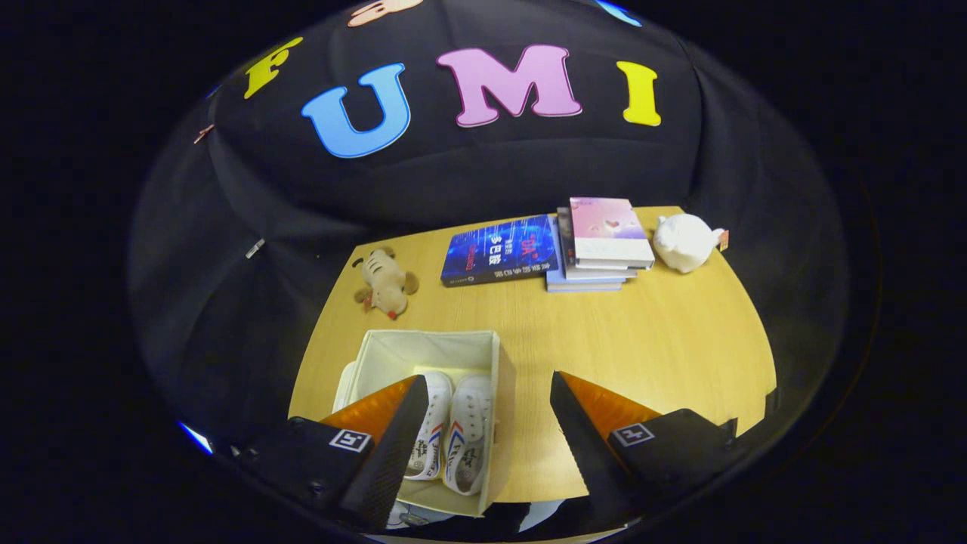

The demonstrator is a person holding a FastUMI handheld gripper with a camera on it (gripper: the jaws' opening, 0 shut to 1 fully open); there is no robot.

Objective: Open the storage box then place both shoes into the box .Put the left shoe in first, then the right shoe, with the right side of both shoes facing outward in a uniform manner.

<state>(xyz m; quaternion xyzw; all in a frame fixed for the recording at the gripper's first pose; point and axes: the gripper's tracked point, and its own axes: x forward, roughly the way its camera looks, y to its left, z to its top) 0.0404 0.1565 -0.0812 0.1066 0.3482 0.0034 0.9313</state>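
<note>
A cream storage box stands open on the wooden table, under and just ahead of my left finger. Two white shoes lie side by side inside it: one partly hidden by my left finger, the other to its right, both with red and blue stripes showing. The box's lid seems to lie against its left side. My gripper hangs above the box's right wall, open wide, with nothing between the fingers. My right finger is over bare table.
At the back of the table lie a blue book, a stack of books with a pink one on top, and a white pig-shaped figure. A tan plush dog lies beyond the box. Black cloth walls surround the table.
</note>
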